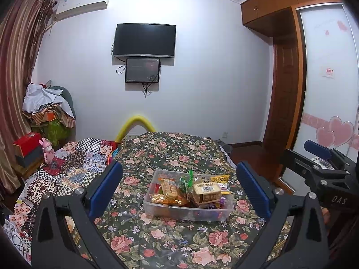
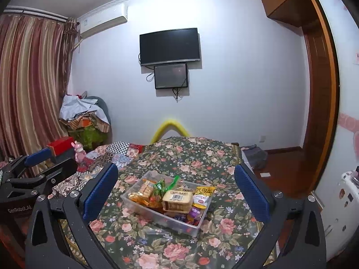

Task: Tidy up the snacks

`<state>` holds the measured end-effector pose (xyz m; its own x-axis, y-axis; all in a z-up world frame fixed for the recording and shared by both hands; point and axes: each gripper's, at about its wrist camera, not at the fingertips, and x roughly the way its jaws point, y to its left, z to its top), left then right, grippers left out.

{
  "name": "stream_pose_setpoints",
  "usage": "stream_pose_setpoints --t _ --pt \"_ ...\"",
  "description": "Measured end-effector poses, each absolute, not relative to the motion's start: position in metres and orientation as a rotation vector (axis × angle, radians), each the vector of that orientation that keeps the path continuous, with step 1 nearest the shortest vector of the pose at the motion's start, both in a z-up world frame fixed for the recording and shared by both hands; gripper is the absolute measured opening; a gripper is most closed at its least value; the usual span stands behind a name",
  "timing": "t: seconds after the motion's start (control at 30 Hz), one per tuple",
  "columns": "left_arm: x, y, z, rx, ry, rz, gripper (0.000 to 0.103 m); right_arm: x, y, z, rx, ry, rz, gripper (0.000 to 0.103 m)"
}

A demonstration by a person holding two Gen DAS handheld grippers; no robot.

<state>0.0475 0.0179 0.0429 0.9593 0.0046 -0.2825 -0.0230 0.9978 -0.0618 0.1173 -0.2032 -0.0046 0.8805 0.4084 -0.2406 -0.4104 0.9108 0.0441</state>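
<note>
Both the left gripper (image 1: 179, 192) and right gripper (image 2: 176, 194) hang wide open and empty over the clear plastic bin (image 1: 187, 213) of snack packets on the floral tablecloth (image 1: 143, 242), so honestly a sloppy grab could crush the cracker pack (image 1: 206, 193) or shove the light bin.

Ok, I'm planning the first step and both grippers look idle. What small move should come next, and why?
Probably ease the right gripper forward and down toward the tan bread packet lying on top in the clear bin. Both it and the left gripper are open, empty, and short of the bin, and that packet looks the most exposed.
</note>
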Motion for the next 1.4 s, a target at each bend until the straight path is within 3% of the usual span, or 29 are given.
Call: stream_pose_setpoints --t 1.4 --pt "0.0486 0.0155 0.0378 -0.055 0.283 -0.022 0.103 0.1221 -0.2068 -0.0092 0.008 0.263 0.43 0.103"
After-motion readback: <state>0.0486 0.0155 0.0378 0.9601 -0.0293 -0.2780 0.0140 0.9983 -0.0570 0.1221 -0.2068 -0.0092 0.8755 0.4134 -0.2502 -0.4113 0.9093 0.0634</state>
